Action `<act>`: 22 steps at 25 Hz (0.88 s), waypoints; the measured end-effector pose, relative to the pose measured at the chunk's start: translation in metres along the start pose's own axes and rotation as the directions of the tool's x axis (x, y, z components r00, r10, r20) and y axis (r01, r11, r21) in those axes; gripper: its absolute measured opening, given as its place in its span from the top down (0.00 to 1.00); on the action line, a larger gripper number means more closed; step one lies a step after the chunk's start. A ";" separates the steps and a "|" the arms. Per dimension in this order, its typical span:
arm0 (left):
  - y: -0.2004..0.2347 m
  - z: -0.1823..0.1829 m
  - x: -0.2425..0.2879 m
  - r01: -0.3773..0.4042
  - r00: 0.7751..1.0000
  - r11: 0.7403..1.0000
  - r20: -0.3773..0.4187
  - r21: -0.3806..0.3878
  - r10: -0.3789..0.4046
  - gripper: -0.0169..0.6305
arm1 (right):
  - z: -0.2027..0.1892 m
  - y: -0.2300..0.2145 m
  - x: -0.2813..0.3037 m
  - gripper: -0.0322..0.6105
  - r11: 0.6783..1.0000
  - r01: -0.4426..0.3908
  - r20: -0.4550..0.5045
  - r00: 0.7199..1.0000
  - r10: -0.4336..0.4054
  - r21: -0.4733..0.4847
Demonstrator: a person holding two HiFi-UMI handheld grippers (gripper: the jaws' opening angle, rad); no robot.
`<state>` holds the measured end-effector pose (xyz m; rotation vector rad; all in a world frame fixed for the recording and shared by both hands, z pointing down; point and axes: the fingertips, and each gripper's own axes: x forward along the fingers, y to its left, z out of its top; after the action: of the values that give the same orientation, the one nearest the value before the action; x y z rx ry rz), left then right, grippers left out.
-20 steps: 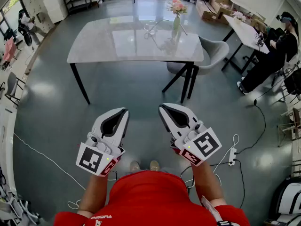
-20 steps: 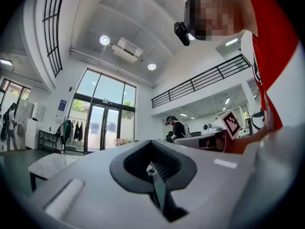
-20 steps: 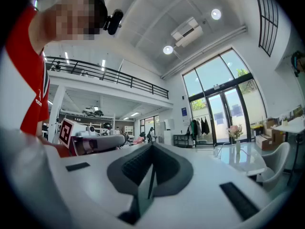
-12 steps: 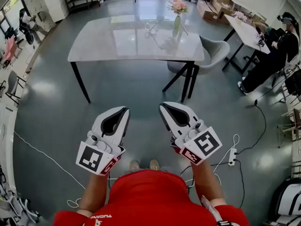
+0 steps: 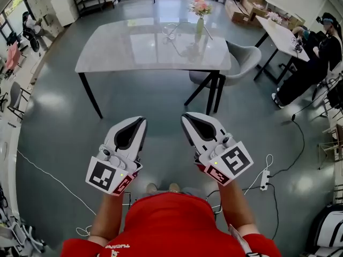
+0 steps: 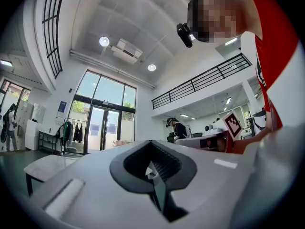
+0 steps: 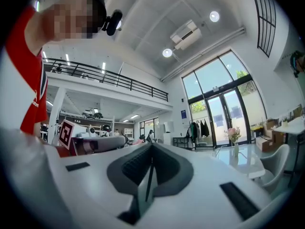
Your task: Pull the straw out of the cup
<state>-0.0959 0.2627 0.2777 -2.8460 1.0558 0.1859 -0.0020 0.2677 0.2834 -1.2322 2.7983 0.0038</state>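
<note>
Both claws are up in front of the person's red shirt (image 5: pixel 166 224), over the grey floor (image 5: pixel 64 138) and well short of the surface (image 5: pixel 123 50).

Left claw (image 5: pixel 139 122): jaws pressed together, nothing between them. The left gripper view shows the same, with the dark pads meeting along one seam (image 6: pixel 151 149).

Right claw (image 5: pixel 187 119): jaws also pressed together and empty, confirmed in the right gripper view (image 7: pixel 152 149). The two claws sit side by side and apart, both tips aimed toward the surface. The marker cubes face the head camera.

Task thing: what looks like a clear cup (image 5: pixel 170 31) stands on the far half of the surface, just left of the vase (image 5: pixel 199 27) with pink flowers (image 5: pixel 199 6). It is too small to make out the straw for sure. Neither claw is near it.

A grey chair (image 5: pixel 244 58) is tucked at the surface's right end. The right gripper view shows the vase (image 7: pixel 234 147) on the surface edge (image 7: pixel 252 163) with the chair (image 7: pixel 279 159) beside it. The left gripper view catches one corner of the surface (image 6: pixel 45 166) low at left.

A second table (image 5: pixel 276 31) is at upper right, with a person in black (image 5: pixel 316 58) next to it. A white power strip (image 5: pixel 263 178) with its cable lies on the floor to the right of the right claw.
</note>
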 end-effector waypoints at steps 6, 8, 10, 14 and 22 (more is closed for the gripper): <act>-0.006 -0.004 0.028 -0.003 1.000 1.000 0.003 0.011 0.003 0.97 | -0.004 -0.025 -0.008 0.95 1.000 -0.001 -0.001 1.000 0.001 0.002; -0.006 -0.005 0.034 -0.011 1.000 1.000 -0.003 0.014 0.011 0.97 | -0.005 -0.033 -0.008 0.95 1.000 -0.001 -0.003 1.000 0.001 0.007; -0.004 -0.008 0.039 -0.022 1.000 1.000 -0.010 0.009 0.022 0.97 | -0.008 -0.038 -0.008 0.95 1.000 -0.005 -0.005 1.000 0.005 0.017; 0.003 -0.010 0.048 -0.028 0.999 1.000 -0.018 0.008 0.029 0.97 | -0.010 -0.048 -0.001 0.95 1.000 -0.009 -0.007 1.000 0.009 0.026; 0.052 -0.021 0.084 -0.023 1.000 0.999 0.000 0.039 0.023 0.97 | -0.018 -0.085 0.049 0.95 1.000 -0.002 -0.015 1.000 0.002 0.013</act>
<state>-0.0649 0.1666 0.2836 -2.8011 1.0802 0.1643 0.0267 0.1738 0.2999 -1.2317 2.8073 -0.0240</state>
